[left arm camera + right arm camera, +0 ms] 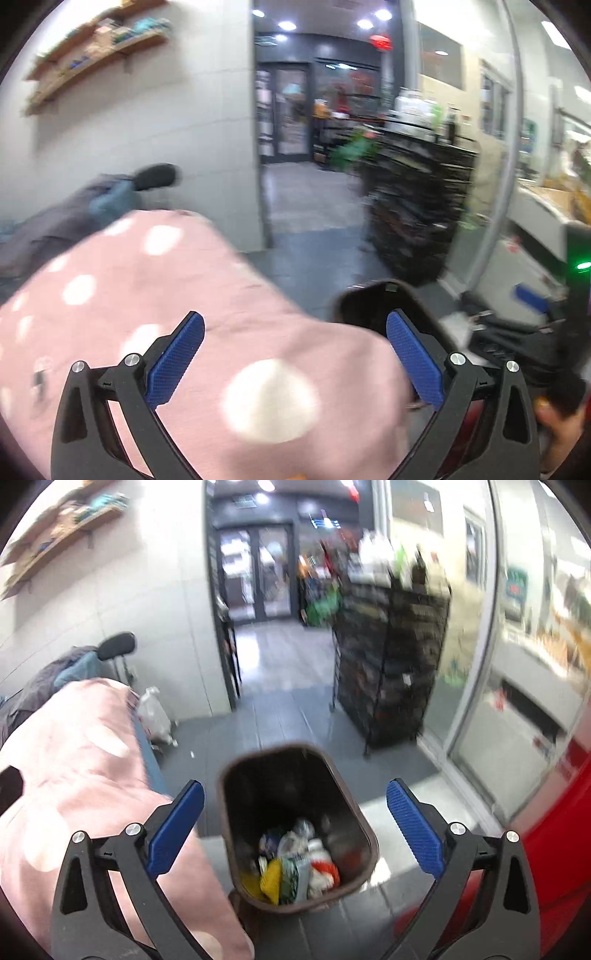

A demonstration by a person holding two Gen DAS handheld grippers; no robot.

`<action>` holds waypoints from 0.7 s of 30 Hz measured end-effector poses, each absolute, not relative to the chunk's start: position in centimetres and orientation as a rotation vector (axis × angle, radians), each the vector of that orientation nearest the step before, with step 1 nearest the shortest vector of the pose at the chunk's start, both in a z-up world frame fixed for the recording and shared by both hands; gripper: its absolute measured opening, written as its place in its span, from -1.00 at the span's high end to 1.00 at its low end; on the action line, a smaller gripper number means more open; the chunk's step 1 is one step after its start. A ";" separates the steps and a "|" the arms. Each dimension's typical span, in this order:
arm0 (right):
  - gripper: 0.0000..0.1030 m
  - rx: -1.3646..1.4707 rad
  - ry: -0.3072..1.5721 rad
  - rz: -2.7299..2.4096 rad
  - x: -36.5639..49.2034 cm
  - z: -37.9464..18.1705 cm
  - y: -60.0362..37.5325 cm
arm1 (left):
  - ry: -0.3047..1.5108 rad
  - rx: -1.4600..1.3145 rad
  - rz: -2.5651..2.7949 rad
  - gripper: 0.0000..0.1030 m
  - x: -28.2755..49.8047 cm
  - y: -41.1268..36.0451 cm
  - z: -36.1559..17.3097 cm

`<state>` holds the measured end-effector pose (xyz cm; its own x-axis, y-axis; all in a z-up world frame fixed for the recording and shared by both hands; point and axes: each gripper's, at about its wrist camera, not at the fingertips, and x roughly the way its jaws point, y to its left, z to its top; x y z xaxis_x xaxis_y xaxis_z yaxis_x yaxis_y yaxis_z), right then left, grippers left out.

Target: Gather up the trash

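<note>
A pale pink cloth with white dots (192, 295) drapes over a raised surface and fills the lower left of both views, its edge just beside a dark brown rectangular plastic bin (295, 823) standing on the grey tiled floor (295, 709). Inside the bin, at its bottom, lies a heap of crumpled trash (295, 864): yellow, green, white and red wrappers. Above the cloth, the left gripper (295, 363) has its blue-padded jaws spread wide and empty; the right gripper (295, 834), over the bin's mouth, is equally wide and holds nothing.
</note>
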<state>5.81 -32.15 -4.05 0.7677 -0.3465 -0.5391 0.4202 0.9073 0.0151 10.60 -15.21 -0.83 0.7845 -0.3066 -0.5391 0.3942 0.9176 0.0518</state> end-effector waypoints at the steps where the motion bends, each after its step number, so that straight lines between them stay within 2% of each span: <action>1: -0.89 0.123 0.535 -0.406 5.5 -3.5 -31.4 | 0.533 0.164 -0.351 -0.89 10.3 -14.5 -0.8; 11: -0.89 0.060 0.408 -0.279 2.1 -0.7 -25.4 | 0.447 0.071 -0.271 -0.89 7.8 -8.7 -0.1; 21: -0.89 0.037 0.289 -0.242 -1.4 0.5 -23.7 | 0.431 0.034 -0.278 -0.89 5.9 -7.7 0.0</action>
